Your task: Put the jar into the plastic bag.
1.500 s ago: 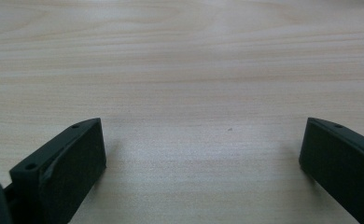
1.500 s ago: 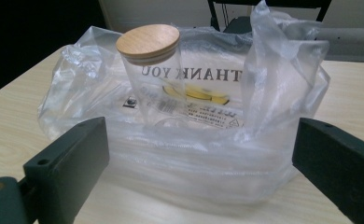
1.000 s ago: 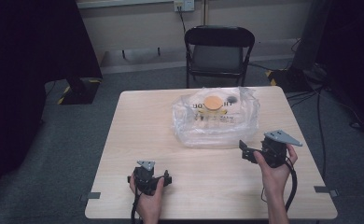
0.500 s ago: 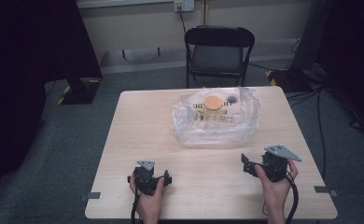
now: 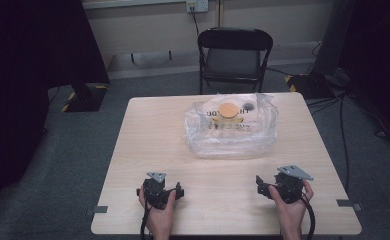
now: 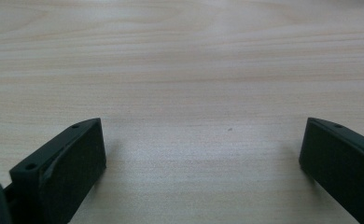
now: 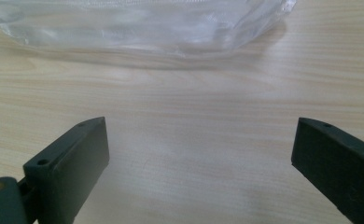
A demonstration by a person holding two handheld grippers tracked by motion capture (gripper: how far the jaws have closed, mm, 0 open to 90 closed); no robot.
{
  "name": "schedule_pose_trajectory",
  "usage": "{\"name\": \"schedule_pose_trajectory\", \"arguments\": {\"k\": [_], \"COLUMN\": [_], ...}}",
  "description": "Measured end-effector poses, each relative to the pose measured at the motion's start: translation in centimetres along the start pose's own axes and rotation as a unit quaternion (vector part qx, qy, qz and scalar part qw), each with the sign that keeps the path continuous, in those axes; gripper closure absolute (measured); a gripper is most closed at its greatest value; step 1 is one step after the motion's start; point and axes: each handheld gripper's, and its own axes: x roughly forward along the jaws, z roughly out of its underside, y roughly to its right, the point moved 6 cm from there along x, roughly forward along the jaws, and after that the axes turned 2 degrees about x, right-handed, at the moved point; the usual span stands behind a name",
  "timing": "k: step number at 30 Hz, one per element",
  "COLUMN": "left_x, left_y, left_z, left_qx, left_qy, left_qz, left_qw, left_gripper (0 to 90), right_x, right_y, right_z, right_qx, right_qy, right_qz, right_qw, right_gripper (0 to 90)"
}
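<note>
Clear plastic bag [image 5: 231, 131], one, lies beyond two grippers with spread jaws.

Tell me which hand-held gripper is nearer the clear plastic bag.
The right hand-held gripper: the crumpled clear plastic bag lies just ahead of its open jaws, while the left hand-held gripper faces bare pale wooden table.

Dark printed lettering shows through the clear plastic bag [image 5: 230, 131] at the upper middle of the high view, beside the orange lid [image 5: 228, 108] inside it. The letters are too small and blurred to read with any certainty. In the right gripper view the bag [image 7: 138, 25] crosses the top of the frame with no print showing on it.
</note>
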Motion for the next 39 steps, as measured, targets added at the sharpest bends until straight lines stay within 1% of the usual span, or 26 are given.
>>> {"name": "schedule_pose_trajectory", "arguments": {"k": [2,7,9,11,14,17,19,22,25,31,39], "left_x": [0.0,0.0,0.0,0.0,0.0,0.0,0.0,0.0,0.0,0.0,0.0], "left_y": [0.0,0.0,0.0,0.0,0.0,0.0,0.0,0.0,0.0,0.0,0.0], "left_z": [0.0,0.0,0.0,0.0,0.0,0.0,0.0,0.0,0.0,0.0,0.0], "left_qx": [0.000,0.000,0.000,0.000,0.000,0.000,0.000,0.000,0.000,0.000,0.000], "left_qy": [0.000,0.000,0.000,0.000,0.000,0.000,0.000,0.000,0.000,0.000,0.000], "left_qz": [0.000,0.000,0.000,0.000,0.000,0.000,0.000,0.000,0.000,0.000,0.000], "left_qw": [1.0000,1.0000,1.0000,1.0000,1.0000,1.0000,1.0000,1.0000,1.0000,1.0000,1.0000], "left_gripper": [0.0,0.0,0.0,0.0,0.0,0.0,0.0,0.0,0.0,0.0,0.0], "right_x": [0.2,0.7,0.9,1.1,1.4,1.7,2.0,2.0,2.1,2.2,2.2], "right_y": [0.1,0.3,0.4,0.4,0.4,0.3,0.2,0.2,0.0,0.1,0.1], "right_z": [0.3,1.1,1.4,1.7,2.0,2.2,2.4,2.4,2.5,2.5,2.5], "right_qx": [0.001,-0.003,-0.001,-0.005,0.000,-0.004,-0.004,-0.007,-0.022,-0.018,-0.016], "right_qy": [-0.005,-0.019,-0.023,-0.029,-0.035,-0.041,-0.051,-0.053,-0.061,-0.063,-0.063], "right_qz": [0.001,0.018,0.021,0.026,0.023,0.027,0.028,0.034,0.047,0.050,0.050], "right_qw": [1.0000,0.9997,0.9995,0.9992,0.9991,0.9988,0.9983,0.9980,0.9968,0.9966,0.9966], "right_gripper": [3.3,3.7,3.8,4.0,4.2,4.6,4.9,5.0,4.3,2.1,2.0]}}
